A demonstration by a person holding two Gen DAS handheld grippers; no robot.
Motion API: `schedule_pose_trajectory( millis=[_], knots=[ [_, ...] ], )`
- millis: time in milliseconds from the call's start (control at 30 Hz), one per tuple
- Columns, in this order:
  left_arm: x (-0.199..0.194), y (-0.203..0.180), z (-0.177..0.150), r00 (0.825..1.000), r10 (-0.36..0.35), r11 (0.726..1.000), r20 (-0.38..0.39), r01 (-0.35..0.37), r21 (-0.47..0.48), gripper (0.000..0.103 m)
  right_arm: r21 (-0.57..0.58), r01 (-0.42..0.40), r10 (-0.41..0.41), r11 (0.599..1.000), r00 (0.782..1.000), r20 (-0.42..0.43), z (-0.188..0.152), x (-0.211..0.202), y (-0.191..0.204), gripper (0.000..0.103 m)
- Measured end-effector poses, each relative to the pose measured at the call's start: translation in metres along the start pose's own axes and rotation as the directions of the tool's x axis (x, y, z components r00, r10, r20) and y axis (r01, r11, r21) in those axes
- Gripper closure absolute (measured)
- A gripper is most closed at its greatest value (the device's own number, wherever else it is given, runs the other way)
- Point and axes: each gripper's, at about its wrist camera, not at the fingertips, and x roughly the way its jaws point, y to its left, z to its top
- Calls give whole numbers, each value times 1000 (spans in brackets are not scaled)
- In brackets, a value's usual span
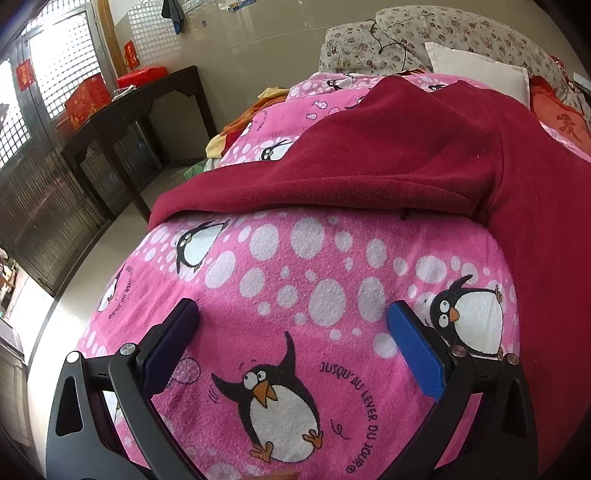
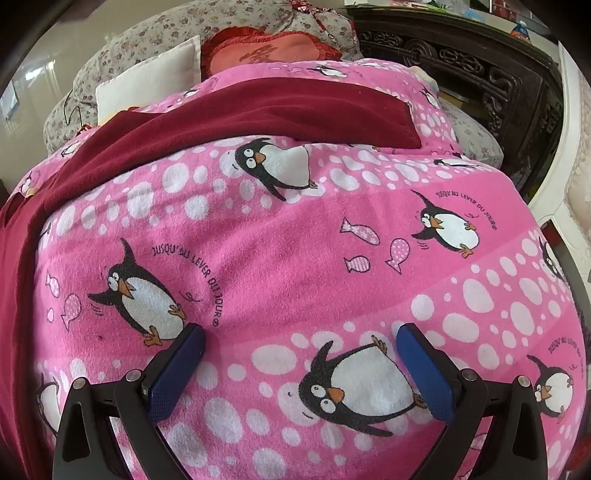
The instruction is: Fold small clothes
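A dark red fleece garment point(image 1: 424, 155) lies spread across a pink penguin-print blanket point(image 1: 295, 295) on a bed, its long lower edge running across the middle of the left wrist view and one part trailing down the right side of that view. In the right wrist view the same garment point(image 2: 258, 110) stretches over the far half of the blanket and drops along the left edge.

The left gripper point(image 1: 291, 321) hangs tilted down over bare blanket, its jaws spread as wide as they go and holding nothing; the garment's edge sits well ahead of the blue pads point(image 1: 413, 347), not between them. The right gripper point(image 2: 301, 343) is likewise wide open and empty above a printed penguin, with the garment well beyond its fingertips.

At the head of the bed rest a white pillow point(image 1: 480, 70), a red embroidered cushion point(image 2: 266, 50) and a floral bolster point(image 1: 424, 33). A heap of orange and yellow clothes point(image 1: 240, 122) lies at the blanket's left side. A dark wooden table point(image 1: 147, 107) carrying red boxes point(image 1: 88, 98) stands by latticed windows point(image 1: 62, 59), and a carved dark cabinet point(image 2: 480, 66) flanks the bed's right.
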Motion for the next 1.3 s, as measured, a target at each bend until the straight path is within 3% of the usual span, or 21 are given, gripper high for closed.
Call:
schedule_pose_trajectory(
  millis=[367,467,600,800,1000,1167,1300],
  knots=[
    [0,1,0,1000,-2,1000,2,2,-3,1,2,6,-6,1000,1000,-5,0,-2,0,0],
    [-1,-1,2,1000,7,1000,3,-7,2,1,9,30,-30,999,1000,-7,1,-9,5,1],
    [-6,-7,1,999,35,999,8,-35,22,1,23,3,-3,1000,999,37,-8,-35,15,4],
    [-45,-2,0,997,-43,999,62,43,0,1,-52,-45,53,998,987,151,-8,-92,36,5],
    [-88,-17,1,986,-112,993,124,106,59,1,-175,-39,86,984,960,268,1,-164,53,5],
    [-116,-33,1,970,-200,978,138,191,79,1,-278,-11,100,960,945,310,-5,-208,66,5],
    [-137,-49,1,954,-259,964,152,246,104,1,-329,-46,153,943,939,307,-10,-232,75,5]
  ],
)
